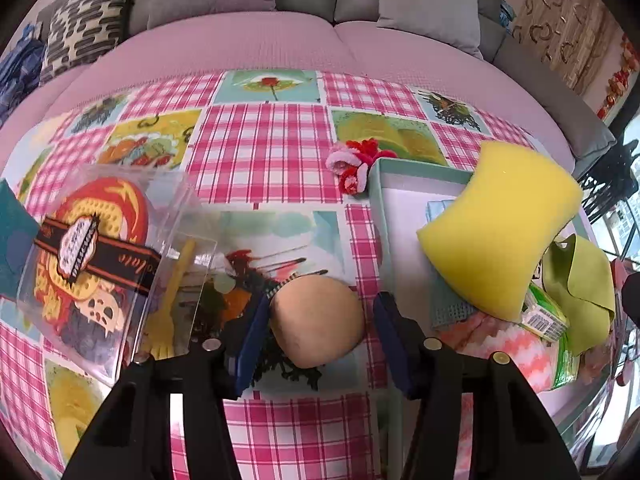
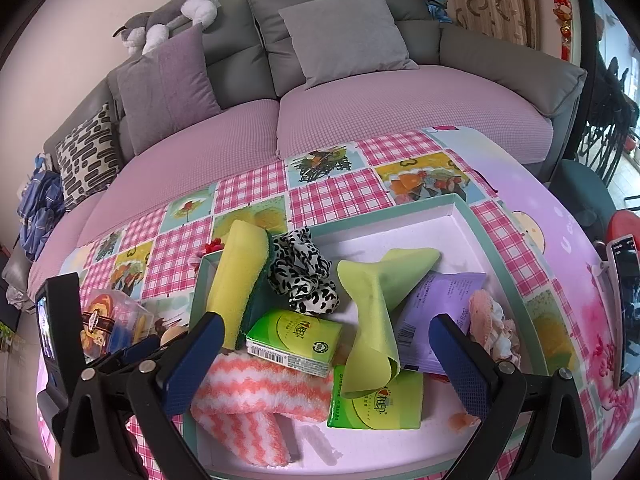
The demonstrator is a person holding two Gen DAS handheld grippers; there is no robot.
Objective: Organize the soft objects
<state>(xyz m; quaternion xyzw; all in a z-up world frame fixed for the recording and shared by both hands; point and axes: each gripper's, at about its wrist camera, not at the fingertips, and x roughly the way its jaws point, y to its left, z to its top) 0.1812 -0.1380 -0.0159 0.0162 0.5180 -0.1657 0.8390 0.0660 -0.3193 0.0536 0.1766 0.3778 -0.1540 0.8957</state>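
In the left wrist view, my left gripper (image 1: 318, 326) is open around a beige round puff (image 1: 316, 320) lying on the checked tablecloth; the left pad is close to it, the right pad stands apart. A teal-rimmed tray (image 1: 378, 184) sits just right of it, holding a yellow sponge (image 1: 500, 224). In the right wrist view, my right gripper (image 2: 336, 356) is open and empty above the tray (image 2: 460, 204), over a green cloth (image 2: 372, 320), tissue packs (image 2: 294, 340), a striped orange towel (image 2: 256, 396), a leopard scrunchie (image 2: 304, 276), a purple packet (image 2: 436, 304) and the sponge (image 2: 240, 272).
A clear plastic box (image 1: 108, 260) with printed items lies left of the puff. A red-white scrunchie (image 1: 352, 164) lies beyond the tray's corner. A pink frilly cloth (image 2: 492, 328) sits at the tray's right. A phone (image 2: 628, 304) stands at the right edge. A sofa (image 2: 360, 92) runs behind the table.
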